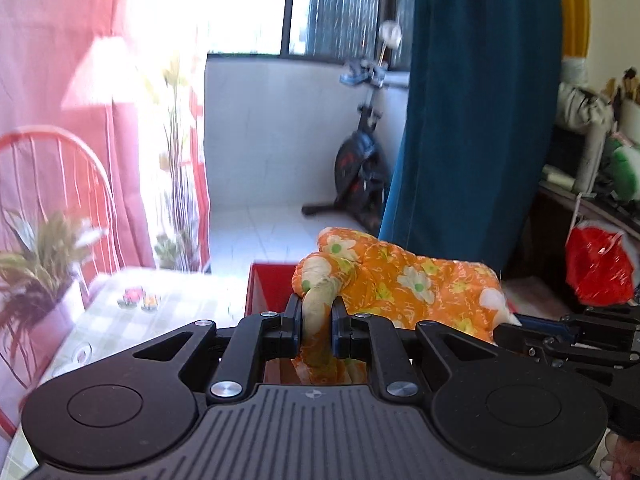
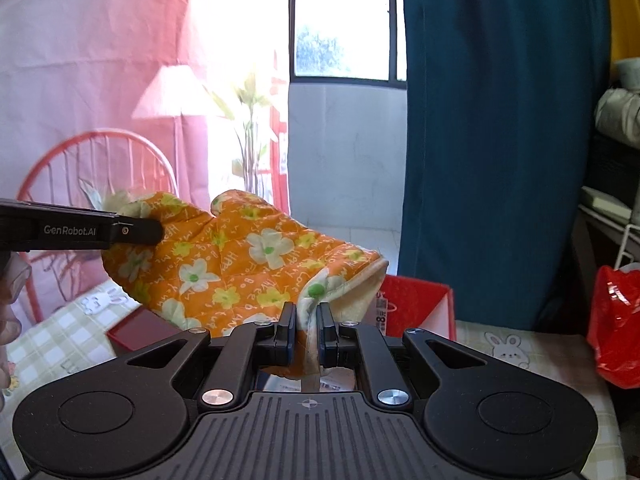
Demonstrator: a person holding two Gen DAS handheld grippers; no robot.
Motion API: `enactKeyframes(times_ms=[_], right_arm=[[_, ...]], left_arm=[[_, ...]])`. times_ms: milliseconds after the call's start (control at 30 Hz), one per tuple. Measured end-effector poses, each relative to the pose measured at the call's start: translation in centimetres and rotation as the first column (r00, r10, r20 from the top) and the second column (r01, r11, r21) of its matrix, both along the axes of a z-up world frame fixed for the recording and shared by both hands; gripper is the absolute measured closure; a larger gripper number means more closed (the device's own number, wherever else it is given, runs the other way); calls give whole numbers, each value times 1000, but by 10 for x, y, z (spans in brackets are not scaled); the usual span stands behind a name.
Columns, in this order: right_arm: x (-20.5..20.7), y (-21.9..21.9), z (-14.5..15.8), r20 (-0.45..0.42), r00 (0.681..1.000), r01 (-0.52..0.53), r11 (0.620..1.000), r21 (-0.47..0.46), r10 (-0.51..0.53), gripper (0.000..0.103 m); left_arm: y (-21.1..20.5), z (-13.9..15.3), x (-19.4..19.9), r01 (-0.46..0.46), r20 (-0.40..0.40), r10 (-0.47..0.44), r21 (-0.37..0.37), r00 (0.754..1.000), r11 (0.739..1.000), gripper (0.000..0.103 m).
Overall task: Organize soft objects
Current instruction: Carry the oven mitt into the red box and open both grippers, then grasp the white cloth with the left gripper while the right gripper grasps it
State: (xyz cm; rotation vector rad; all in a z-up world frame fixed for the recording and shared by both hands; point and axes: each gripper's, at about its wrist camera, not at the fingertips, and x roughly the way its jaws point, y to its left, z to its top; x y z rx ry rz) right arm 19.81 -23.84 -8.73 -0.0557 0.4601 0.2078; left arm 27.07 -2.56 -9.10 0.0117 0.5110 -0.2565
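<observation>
Oven mitt (image 2: 240, 264) held above red box (image 2: 416, 304).

The oven mitt (image 2: 240, 264) was orange with white and yellow flowers and little words on it. It was soft and puffy. It hung up in the air, lying sideways, with its round tip to the left and its open cream cuff to the right. Its thumb poked up on the far side. It was above a red box (image 2: 416, 304), which sat on the checked table.
</observation>
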Motion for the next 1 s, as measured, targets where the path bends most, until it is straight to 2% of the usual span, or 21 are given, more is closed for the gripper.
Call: enactKeyframes(times_ms=[100,267,400,433,500,533,567,667,1000], right_arm=[[14,-2,-14,-46,999,4,1000,13,-3,94],[31,3,-35,-94,995,8,1000,-6,-8,93],[39,4,-48,-121,993,16,1000,-2,-16,93],[39,4,-50,-127,992,20,1000,-6,-20,93],[40,3,-55,-136,990,29,999,-19,-31,90],[40,4,-57,-138,990,35,999,-31,-39,87],[38,3,-58,-134,990,41,998,-44,-47,80],[29,1,-55,-122,991,46,997,-55,-52,75],[-24,-4,-33,-81,997,24,999,30,-21,68]], left_arm=[[1,-13,12,5,-47,-5,16,999,1000,88],[-2,-33,19,40,-86,-33,83,996,996,87],[-1,-39,21,47,-105,-38,81,994,996,83],[0,-39,21,56,-106,-47,78,993,995,79],[2,-40,21,58,-119,-48,78,992,995,47],[3,-39,19,48,-115,-39,74,993,996,42],[6,-37,15,42,-107,-35,64,994,997,40],[10,-33,9,60,-110,-55,46,992,997,40],[6,-16,-47,80,-76,-75,64,994,995,40]])
